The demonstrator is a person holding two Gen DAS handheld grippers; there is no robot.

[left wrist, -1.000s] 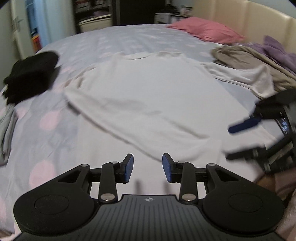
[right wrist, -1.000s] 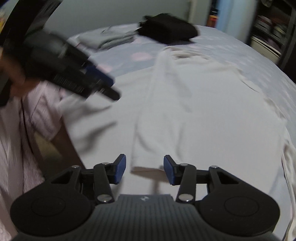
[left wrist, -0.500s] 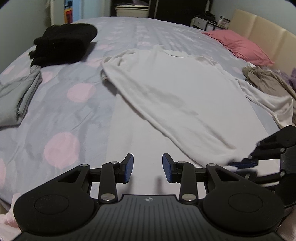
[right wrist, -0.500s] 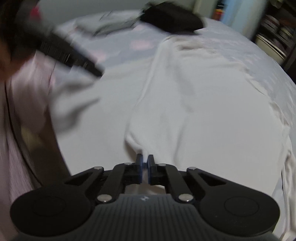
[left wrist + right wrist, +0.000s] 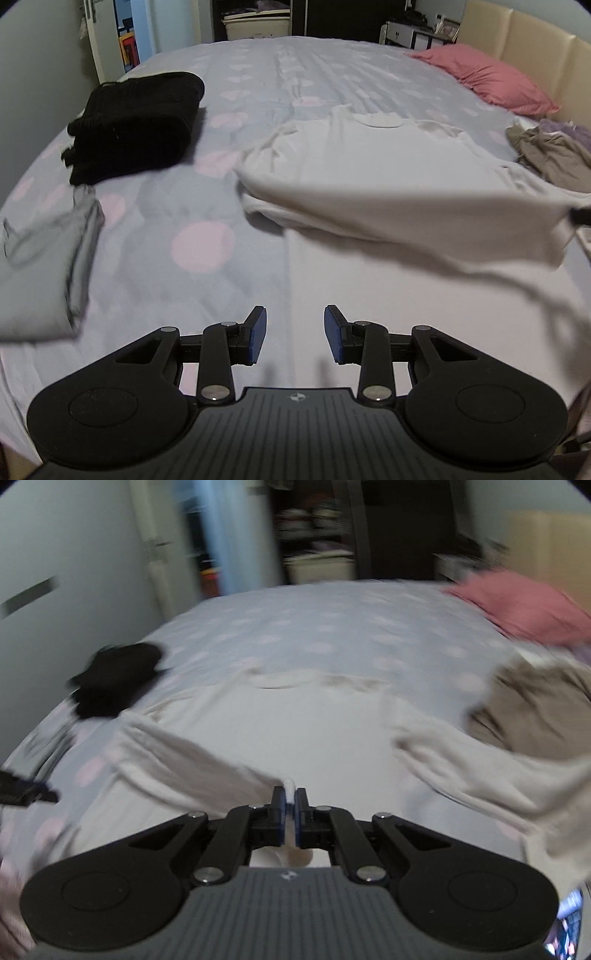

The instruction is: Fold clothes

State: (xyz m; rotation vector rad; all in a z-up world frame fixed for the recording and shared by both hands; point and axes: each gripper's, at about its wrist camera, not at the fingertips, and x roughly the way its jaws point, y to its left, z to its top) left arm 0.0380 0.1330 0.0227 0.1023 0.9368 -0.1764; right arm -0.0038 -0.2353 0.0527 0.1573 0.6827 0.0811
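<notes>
A cream long-sleeved shirt lies spread on the bed with its collar toward the far side. My right gripper is shut on the shirt's hem, and the near edge of the shirt hangs lifted off the sheet. In the left wrist view that raised hem stretches to the right edge, where the right gripper's tip shows. My left gripper is open above the bare sheet, short of the shirt, with nothing between its fingers.
A folded black garment sits at the far left of the bed, a folded grey one nearer left. Tan and purple clothes are heaped at the right by a pink pillow. Shelves and a door stand beyond the bed.
My right gripper closed on the shirt's hem and lifted it, swinging toward the bed's far side. My left gripper stayed open and turned left, away from the shirt.
</notes>
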